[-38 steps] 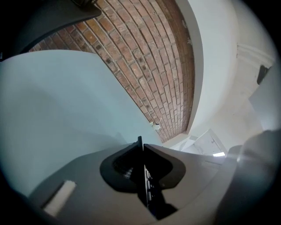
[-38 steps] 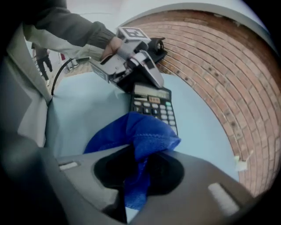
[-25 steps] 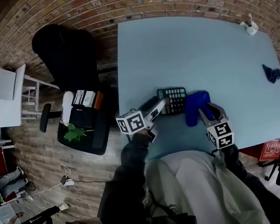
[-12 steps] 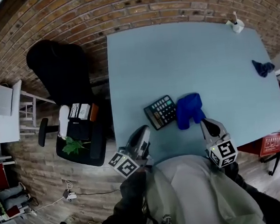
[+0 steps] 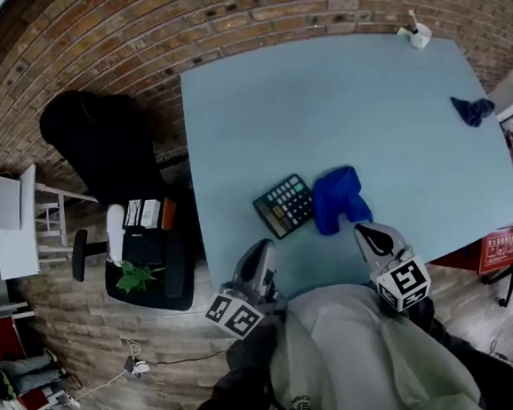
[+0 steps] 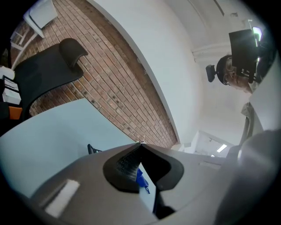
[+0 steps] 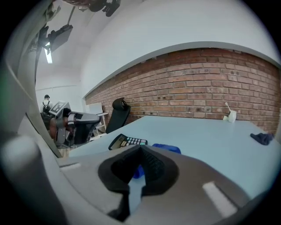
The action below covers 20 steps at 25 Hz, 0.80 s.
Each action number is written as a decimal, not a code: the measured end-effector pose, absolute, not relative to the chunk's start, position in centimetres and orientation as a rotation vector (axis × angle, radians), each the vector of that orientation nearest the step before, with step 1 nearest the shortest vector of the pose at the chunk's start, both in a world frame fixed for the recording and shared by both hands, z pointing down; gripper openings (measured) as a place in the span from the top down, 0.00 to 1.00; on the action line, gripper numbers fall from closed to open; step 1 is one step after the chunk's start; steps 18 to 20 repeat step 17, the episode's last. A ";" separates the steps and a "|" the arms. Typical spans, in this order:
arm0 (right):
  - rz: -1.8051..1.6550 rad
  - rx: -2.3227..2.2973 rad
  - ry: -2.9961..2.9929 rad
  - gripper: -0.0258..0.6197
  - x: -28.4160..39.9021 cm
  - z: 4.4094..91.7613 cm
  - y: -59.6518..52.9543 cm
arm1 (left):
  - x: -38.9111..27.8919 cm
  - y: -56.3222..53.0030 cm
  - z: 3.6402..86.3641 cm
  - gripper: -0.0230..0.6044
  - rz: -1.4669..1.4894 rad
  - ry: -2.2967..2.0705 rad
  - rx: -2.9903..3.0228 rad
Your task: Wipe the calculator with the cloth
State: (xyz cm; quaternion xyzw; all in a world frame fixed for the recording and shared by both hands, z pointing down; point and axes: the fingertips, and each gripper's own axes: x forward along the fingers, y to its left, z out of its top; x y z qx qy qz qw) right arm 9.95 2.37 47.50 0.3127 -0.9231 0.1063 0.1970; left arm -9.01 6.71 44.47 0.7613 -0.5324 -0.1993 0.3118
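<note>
A dark calculator [image 5: 284,206] lies tilted on the light blue table [image 5: 337,103], close to its near edge. Right beside it, touching its right end, lies a crumpled blue cloth [image 5: 338,200]. In the right gripper view the calculator [image 7: 127,141] and the cloth [image 7: 166,148] show just beyond the jaw tips. My left gripper [image 5: 262,249] hangs shut and empty off the table's near edge, apart from the calculator. The right gripper [image 5: 366,232] is shut with nothing in it, just short of the cloth. In its own view my left gripper [image 6: 141,143] is raised and level.
A second blue cloth [image 5: 471,109] lies at the table's far right and a small white holder [image 5: 418,35] at the far corner. A black office chair [image 5: 99,142] and a dark tray with a plant [image 5: 150,262] stand left of the table. A brick wall runs behind.
Both grippers let go, pulled back from the calculator and cloth toward the person, rose and shut. The calculator and cloth now lie free on the table, the calculator turned askew.
</note>
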 end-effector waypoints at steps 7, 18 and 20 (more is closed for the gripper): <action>0.315 0.856 -2.585 0.96 10.0 47.7 2.6 | -9.1 6.9 45.1 0.96 -0.528 -1.418 1.982; 0.316 0.821 -2.579 0.96 9.6 48.0 2.6 | -9.2 6.9 45.7 0.96 -0.539 -1.410 1.944; 0.316 0.821 -2.579 0.96 9.6 48.0 2.6 | -9.2 6.9 45.7 0.96 -0.539 -1.410 1.944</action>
